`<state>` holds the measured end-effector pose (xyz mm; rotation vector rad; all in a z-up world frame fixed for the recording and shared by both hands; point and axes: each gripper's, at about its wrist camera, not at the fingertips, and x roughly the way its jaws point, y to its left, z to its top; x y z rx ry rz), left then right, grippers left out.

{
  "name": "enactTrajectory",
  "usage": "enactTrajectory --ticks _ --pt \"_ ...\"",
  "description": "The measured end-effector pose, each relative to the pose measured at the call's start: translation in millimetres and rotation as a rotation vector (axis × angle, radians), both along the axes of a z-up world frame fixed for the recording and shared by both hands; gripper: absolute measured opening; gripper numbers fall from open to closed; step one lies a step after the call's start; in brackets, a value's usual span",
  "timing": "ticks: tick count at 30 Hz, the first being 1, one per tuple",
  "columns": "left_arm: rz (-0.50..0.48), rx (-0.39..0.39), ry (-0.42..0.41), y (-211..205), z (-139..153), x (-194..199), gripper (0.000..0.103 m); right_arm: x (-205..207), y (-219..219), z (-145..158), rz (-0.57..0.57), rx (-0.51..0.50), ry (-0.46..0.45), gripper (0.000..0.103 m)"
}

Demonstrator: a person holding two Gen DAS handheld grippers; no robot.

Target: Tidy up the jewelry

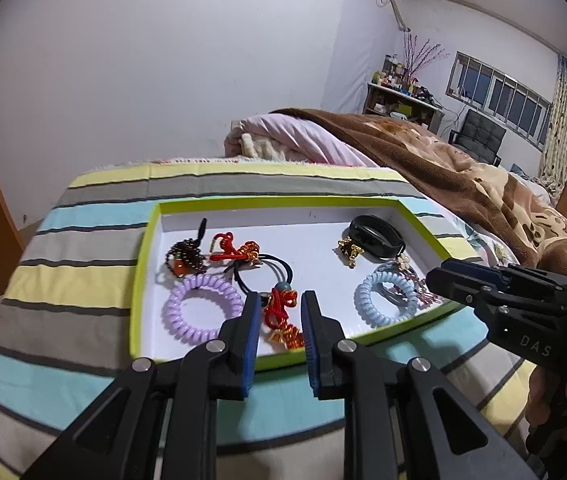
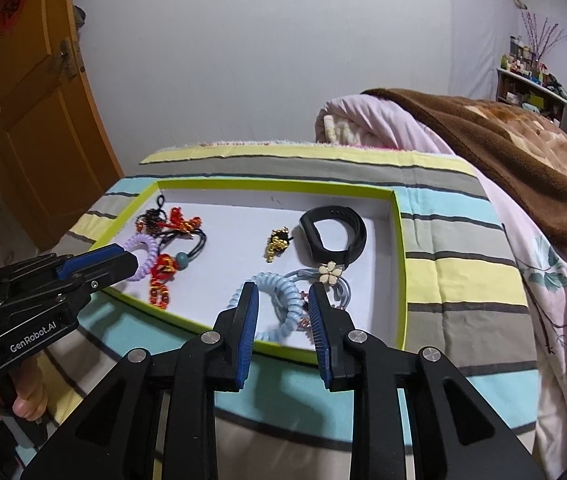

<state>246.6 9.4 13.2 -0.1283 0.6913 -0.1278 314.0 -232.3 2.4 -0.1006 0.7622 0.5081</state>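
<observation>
Clearly the pieces have been gathered into the shallow green-rimmed tray (image 1: 145, 240) so they lie flat and apart enough to be picked one at a time; it sits on a striped cloth (image 1: 83, 248) over the bed's end.

The left hand-held gripper (image 1: 281, 300) hangs at the tray's near edge, jaws about halfway apart, pads on either side of the red knotted charm (image 1: 281, 312) without pressing it. So it holds nothing, and I judge it is lined up over that charm. Just beside it lies the purple coil hair tie (image 1: 203, 308).

The right hand-held gripper (image 2: 283, 292) is likewise partly open and empty, straddling the near loop of the blue coil hair tie (image 2: 279, 300), which lies tangled with a flower hair band (image 2: 331, 272). Beyond them rest the black wristband (image 2: 333, 236) and a small gold charm (image 2: 277, 244), well clear of both tools.
</observation>
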Motion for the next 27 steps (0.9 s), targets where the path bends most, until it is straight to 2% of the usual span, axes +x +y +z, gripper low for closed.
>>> enactTrajectory --ticks 12,27 --pt "0.047 0.027 -0.032 -5 21 -70 0.022 -74 -14 20 -0.010 0.025 -0.052 0.027" --pt "0.087 0.051 -0.060 -13 28 -154 0.022 -168 -38 35 -0.042 0.017 -0.117 0.027"
